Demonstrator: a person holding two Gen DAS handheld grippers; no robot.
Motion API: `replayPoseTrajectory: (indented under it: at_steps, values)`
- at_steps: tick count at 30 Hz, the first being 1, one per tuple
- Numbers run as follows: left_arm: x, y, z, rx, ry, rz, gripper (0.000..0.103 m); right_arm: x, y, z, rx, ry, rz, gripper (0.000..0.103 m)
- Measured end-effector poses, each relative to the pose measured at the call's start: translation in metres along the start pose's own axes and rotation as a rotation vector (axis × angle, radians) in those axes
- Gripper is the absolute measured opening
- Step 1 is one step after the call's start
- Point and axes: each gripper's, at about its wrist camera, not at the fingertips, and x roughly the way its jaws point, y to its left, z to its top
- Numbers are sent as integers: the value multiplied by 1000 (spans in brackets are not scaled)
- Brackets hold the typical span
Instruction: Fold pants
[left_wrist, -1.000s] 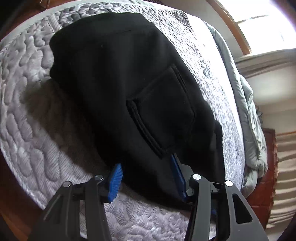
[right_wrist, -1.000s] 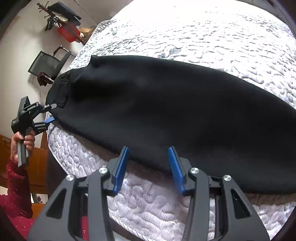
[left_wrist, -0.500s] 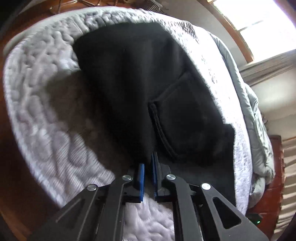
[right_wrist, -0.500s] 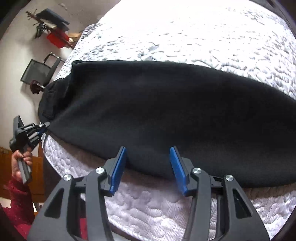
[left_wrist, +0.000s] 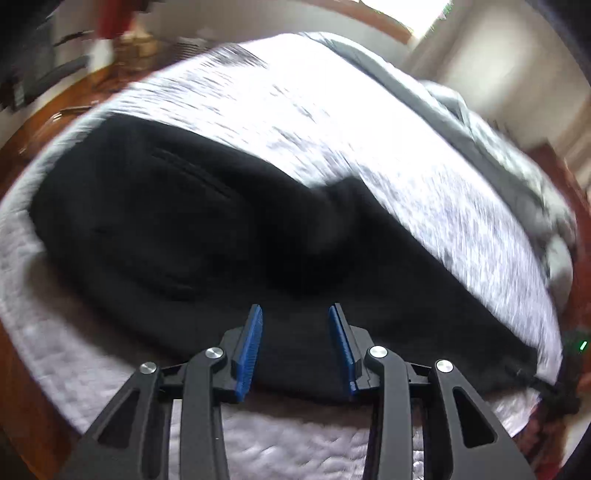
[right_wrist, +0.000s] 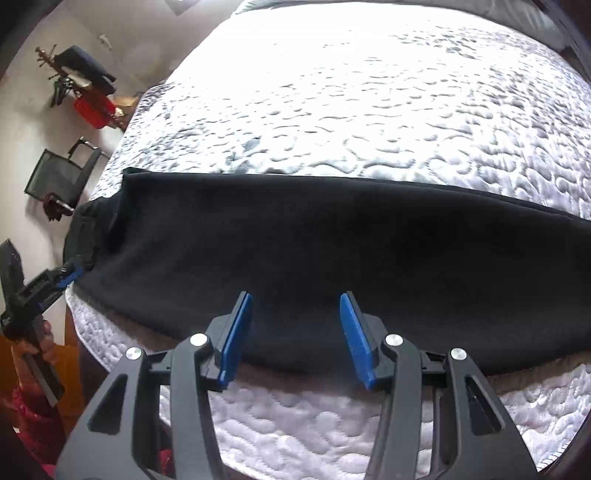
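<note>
Black pants (right_wrist: 332, 258) lie lengthwise across a white quilted mattress (right_wrist: 369, 92), close to its near edge. My right gripper (right_wrist: 295, 334) hovers open over the near hem of the leg, its blue pads apart, with cloth beneath the gap and none pinched. In the blurred left wrist view the pants (left_wrist: 184, 229) show a pocket seam and a raised fold. The jaws of my left gripper (left_wrist: 297, 343) are opening over the near edge, and the pads do not press on the cloth. From the right wrist view the left gripper (right_wrist: 68, 276) sits at the waist corner.
A hand (right_wrist: 44, 332) in a red sleeve (right_wrist: 33, 406) holds the left gripper beside the bed. A crumpled grey blanket (left_wrist: 498, 147) lies along the mattress's far side. Against the wall stand a black chair (right_wrist: 62, 177) and a rack with a red bag (right_wrist: 90, 105). Wooden floor (left_wrist: 55, 122) surrounds the bed.
The left gripper shut on the pants' edge half a second ago and now stands open. Its view has swung along the pants. The waist end lies flatter and straighter. The right gripper shifted slightly.
</note>
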Motion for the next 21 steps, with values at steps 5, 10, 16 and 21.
replayPoseTrajectory:
  at_steps: [5,10,16,21]
  values:
    - [42,-26,-7,118,50,124,38,23,-30,-4,44,47,-49,48]
    - [25,-69,-16,191,51,57,46,-3,-31,-6,55,10,-67,54]
    - [26,-117,-36,295,81,-22,65,-53,-85,-32,243,-25,-129,62]
    - [39,-129,-44,308,130,-27,66,-83,-154,-65,431,-63,-111,68]
